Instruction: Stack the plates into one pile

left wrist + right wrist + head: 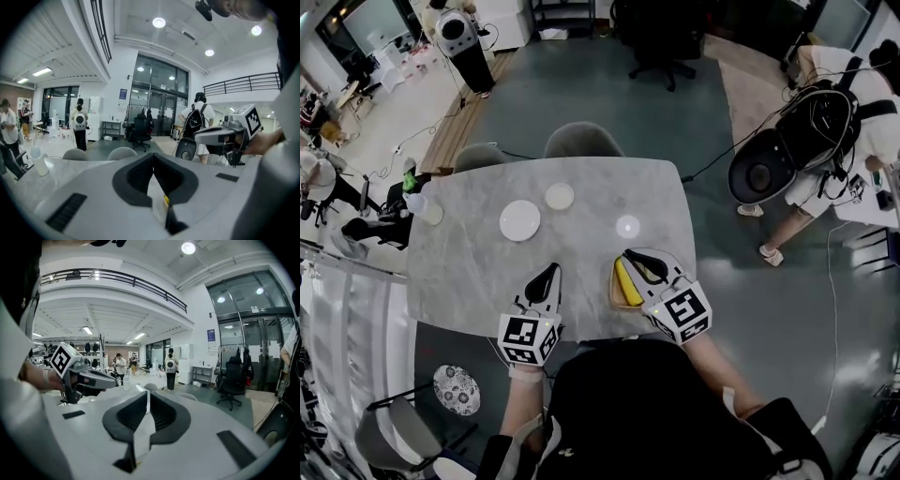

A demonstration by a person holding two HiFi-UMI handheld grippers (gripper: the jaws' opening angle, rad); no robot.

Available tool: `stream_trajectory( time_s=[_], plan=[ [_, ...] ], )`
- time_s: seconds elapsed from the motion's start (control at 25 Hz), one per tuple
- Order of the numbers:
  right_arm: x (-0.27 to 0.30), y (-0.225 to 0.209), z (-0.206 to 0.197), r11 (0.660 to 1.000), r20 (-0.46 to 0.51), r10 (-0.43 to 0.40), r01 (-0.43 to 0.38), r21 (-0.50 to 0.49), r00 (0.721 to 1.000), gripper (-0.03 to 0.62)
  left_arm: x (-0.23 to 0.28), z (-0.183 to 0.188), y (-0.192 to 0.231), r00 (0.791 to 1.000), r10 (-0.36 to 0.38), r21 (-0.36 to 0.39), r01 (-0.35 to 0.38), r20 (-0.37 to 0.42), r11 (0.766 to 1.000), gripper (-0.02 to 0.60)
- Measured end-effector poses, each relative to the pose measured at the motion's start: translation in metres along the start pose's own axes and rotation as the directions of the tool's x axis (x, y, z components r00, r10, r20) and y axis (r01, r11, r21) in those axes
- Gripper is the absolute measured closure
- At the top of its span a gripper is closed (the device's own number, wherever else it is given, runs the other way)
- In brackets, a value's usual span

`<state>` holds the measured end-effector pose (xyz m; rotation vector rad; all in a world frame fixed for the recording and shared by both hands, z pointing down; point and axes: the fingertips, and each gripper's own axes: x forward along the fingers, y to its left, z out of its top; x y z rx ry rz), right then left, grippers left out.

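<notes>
At the near edge of the table point(459, 281), the left gripper point(551, 271) and right gripper point(634, 256) were found closed, nothing held. A yellow plate point(622, 284) was seen partly under the right one. Farther off, white plate point(520, 220), small plate point(628, 226) and cream plate point(560, 196) were spread apart.

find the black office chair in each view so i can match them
Head view: office chair at the top centre.
Left gripper view: office chair in the middle.
Right gripper view: office chair right of centre.
Shared landmark: person with white backpack, left of the chair in all three.
</notes>
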<state>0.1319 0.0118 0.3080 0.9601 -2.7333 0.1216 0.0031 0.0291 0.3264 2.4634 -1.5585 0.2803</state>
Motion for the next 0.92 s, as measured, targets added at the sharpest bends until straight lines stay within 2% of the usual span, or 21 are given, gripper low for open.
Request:
stream_trajectory(
  time_s=[0.2, 0.6, 0.92],
  plan=[
    [-0.005, -0.003, 0.008, 1.0, 0.017, -0.018, 0.018, -0.007, 1.0, 0.562, 0.005, 0.015, -0.006, 0.999, -0.032, 0.004, 0.032, 0.026, 0.999, 0.572],
    [-0.011, -0.003, 0.021, 0.999, 0.056, -0.043, 0.044, -0.025, 0.997, 0.562, 0.008, 0.013, -0.011, 0.997, -0.071, 0.041, 0.072, -0.013, 0.997, 0.573],
    [-0.015, -0.002, 0.018, 0.998, 0.064, -0.053, 0.054, -0.016, 0.997, 0.562, 0.006, 0.014, -0.015, 0.997, -0.078, 0.05, 0.079, -0.011, 0.996, 0.572]
  ],
)
